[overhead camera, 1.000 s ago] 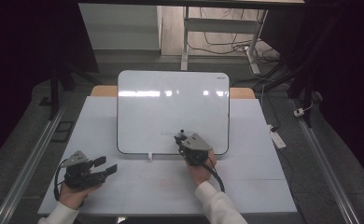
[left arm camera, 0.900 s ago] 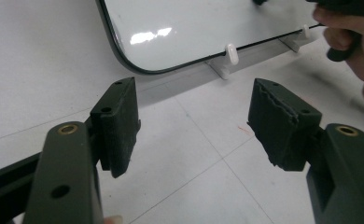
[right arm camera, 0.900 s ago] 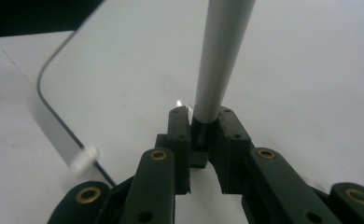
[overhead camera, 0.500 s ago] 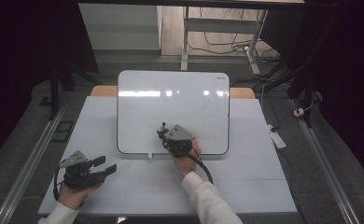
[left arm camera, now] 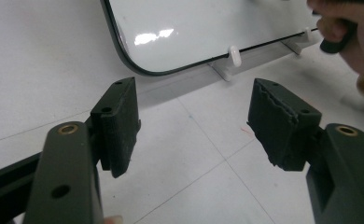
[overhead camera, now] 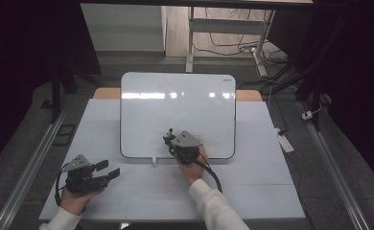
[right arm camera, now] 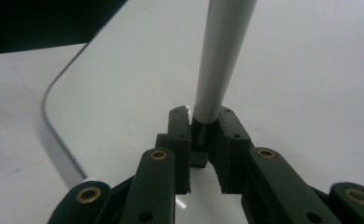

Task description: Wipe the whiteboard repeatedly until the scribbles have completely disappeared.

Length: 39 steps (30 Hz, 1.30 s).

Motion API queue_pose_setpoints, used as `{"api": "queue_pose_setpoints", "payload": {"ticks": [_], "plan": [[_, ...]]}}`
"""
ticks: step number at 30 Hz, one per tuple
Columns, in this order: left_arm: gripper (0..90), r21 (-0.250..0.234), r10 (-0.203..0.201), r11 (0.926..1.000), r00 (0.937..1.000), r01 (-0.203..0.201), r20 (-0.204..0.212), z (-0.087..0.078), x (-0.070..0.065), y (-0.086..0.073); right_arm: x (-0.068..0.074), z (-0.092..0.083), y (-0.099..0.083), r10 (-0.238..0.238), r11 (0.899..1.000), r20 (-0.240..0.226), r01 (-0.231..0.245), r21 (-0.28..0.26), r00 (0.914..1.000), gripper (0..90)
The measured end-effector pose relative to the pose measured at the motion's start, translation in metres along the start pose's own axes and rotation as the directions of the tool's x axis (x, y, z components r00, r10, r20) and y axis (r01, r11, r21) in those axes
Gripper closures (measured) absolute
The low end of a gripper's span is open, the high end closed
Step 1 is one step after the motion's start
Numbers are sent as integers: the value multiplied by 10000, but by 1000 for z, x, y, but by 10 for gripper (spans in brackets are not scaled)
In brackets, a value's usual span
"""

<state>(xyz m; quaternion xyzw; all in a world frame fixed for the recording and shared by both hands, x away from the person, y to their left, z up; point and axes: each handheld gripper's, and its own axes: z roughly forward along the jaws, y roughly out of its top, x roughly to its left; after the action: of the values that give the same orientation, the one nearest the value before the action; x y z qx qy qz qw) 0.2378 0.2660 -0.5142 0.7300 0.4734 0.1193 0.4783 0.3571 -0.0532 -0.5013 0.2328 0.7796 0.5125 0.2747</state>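
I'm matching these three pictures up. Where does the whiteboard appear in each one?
High view: whiteboard at centre, right tongs over its lower part.
Left gripper view: along the top, beyond the open left tongs.
Right gripper view: behind the pen, centre and right.
Shared landmark: its rounded dark-edged lower-left corner.

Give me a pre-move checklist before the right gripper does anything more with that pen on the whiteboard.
1. Grip on the pen: the right gripper has its jaws closed on the pen's lower end. Ok.
2. Pen over the whiteboard: the right gripper sits above the board's lower middle. Ok.
3. Pen tip touching the board: the tip is out of the frame. Cannot tell.
4. Writing surface: white and bare, with no marks that can be made out. Ok.
5. Board support: it leans on small white feet at its lower edge. Ok.
6. Left gripper: jaws open, nothing between them, resting on the table apart from the board. Ok.
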Motion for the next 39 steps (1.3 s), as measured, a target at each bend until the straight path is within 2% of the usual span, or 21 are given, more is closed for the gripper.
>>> {"api": "queue_pose_setpoints", "payload": {"ticks": [1, 2, 5, 6, 8, 10, 13, 15, 16, 17, 19, 21, 22, 23, 26, 29, 30, 33, 34, 37, 39], "plan": [[342, -3, 16, 10000, 10000, -16, -3, -1, 0, 0, -5, -5, -1, -56, 10000, 263, 56, -2, 9996, 776], [342, -14, 19, 10000, 10000, -19, -11, -1, -1, 0, -5, -5, -1, -56, 10000, 263, 56, -2, 9996, 776], [342, -49, -15, 10000, 10000, 15, -12, -2, 0, 0, -25, -22, -4, 132, 9999, 1250, -122, -88, 9921, 776], [342, -53, -31, 10000, 10000, 31, -9, -1, 0, 0, -29, -26, -6, 292, 9995, 1379, -274, -152, 9900, 776], [343, -44, -15, 10000, 10000, 15, -18, -1, 0, 0, -26, -26, -9, 483, 9986, 1402, -445, -298, 9890, 776], [342, -48, 14, 10000, 10000, -14, -26, 0, -1, 0, -13, -17, -10, 512, 9981, 1019, -473, -397, 9935, 776], [342, -56, 23, 10000, 10000, -23, 22, 0, -1, 1, 0, -10, -9, 157, 9993, 977, -123, -354, 9951, 776], [342, -60, -18, 10000, 10000, 19, 59, 0, 0, 1, -7, -17, -11, 243, 9994, 1200, -210, -288, 9925, 776], [342, -81, -26, 10000, 10000, 27, 64, 0, 0, 1, -21, -31, -15, 459, 9987, 1727, -415, -286, 9839, 776], [342, -96, -32, 9999, 9999, 33, 95, 0, 0, 1, -21, -31, -15, 459, 9987, 1727, -415, -286, 9839, 776], [343, -138, -1, 9999, 10000, 3, 98, 0, 0, 2, -31, -40, -18, 678, 9975, 2083, -622, -333, 9757, 776], [342, -163, 41, 9999, 9999, -39, 103, 0, -1, 3, -30, -39, -18, 732, 9971, 2121, -671, -360, 9745, 776], [342, -171, 64, 9998, 9999, -62, 113, 0, -2, 3, -24, -33, -16, 780, 9966, 1786, -717, -416, 9808, 776], [342, -177, 75, 9998, 9999, -73, 110, 0, -2, 3, -24, -33, -16, 780, 9966, 1786, -717, -416, 9808, 776], [342, -173, 37, 9998, 10000, -36, 93, 0, -1, 3, -11, -21, -13, 582, 9979, 1238, -542, -355, 9906, 777], [343, -162, 11, 9999, 9999, -9, 116, 0, -1, 2, -10, -22, -14, 318, 9994, 965, -306, -143, 9948, 776], [343, -165, 28, 9999, 9999, -26, 118, 0, -1, 2, -14, -25, -14, 202, 9998, 1178, -191, -101, 9928, 776], [343, -193, 46, 9998, 10000, -44, 85, -1, -2, 2, -33, -35, -14, 900, 9956, 1848, -833, -438, 9787, 777], [343, -189, 54, 9998, 9999, -52, 89, 0, -2, 3, -32, -35, -14, 870, 9959, 1860, -805, -424, 9787, 776], [343, -142, 50, 9999, 10000, -49, 70, 1, -2, 3, -13, -26, -15, 243, 9997, 1079, -236, -80, 9939, 776], [343, -129, 27, 9999, 10000, -26, 67, 1, -1, 2, -10, -25, -15, -70, 9999, 917, 62, 83, 9958, 776]]}}
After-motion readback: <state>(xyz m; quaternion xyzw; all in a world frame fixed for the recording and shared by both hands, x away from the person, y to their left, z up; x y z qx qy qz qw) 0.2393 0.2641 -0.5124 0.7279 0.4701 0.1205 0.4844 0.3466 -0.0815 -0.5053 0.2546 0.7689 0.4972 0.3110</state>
